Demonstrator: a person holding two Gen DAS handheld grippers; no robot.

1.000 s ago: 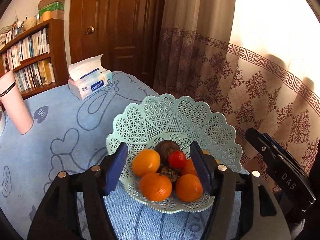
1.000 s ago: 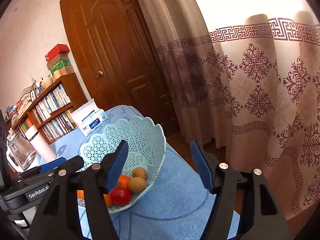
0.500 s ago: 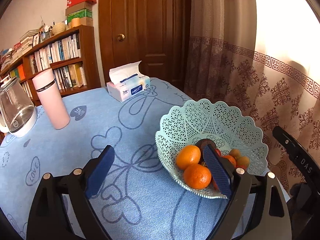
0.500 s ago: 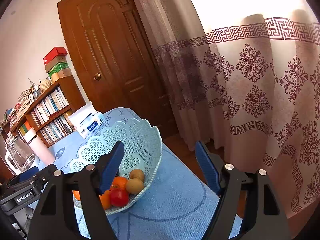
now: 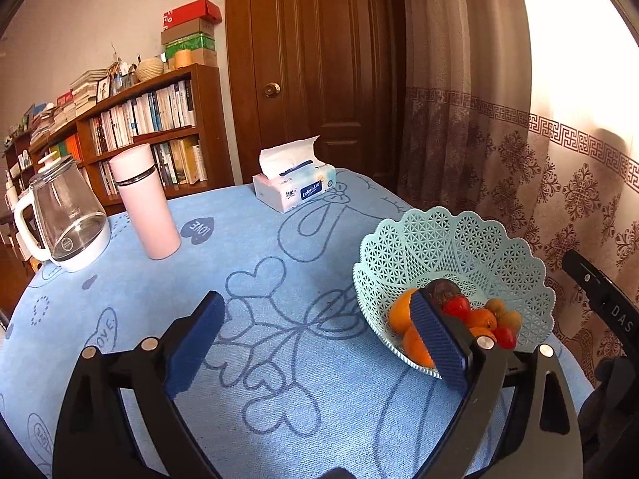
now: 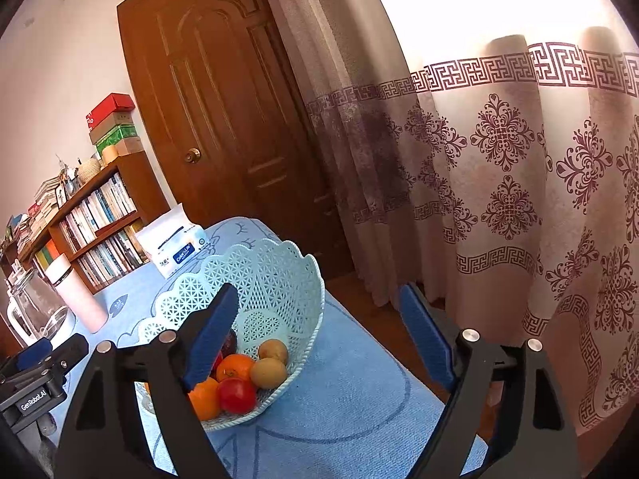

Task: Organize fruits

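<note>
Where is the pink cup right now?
In the left wrist view, the tall pink cup stands upright on the blue tablecloth, far left, beside the clear glass kettle.

A basket stands near the right edge of the worktop, holding oranges, a tomato and kiwis piled together in its bottom. Toward the far edge, a tissue box lies before the door. At the far left corner a flask stands just right of a kettle. Behind both, off the worktop, is a bookshelf with boxes stacked on top. A curtain hangs beyond the right edge.
</note>
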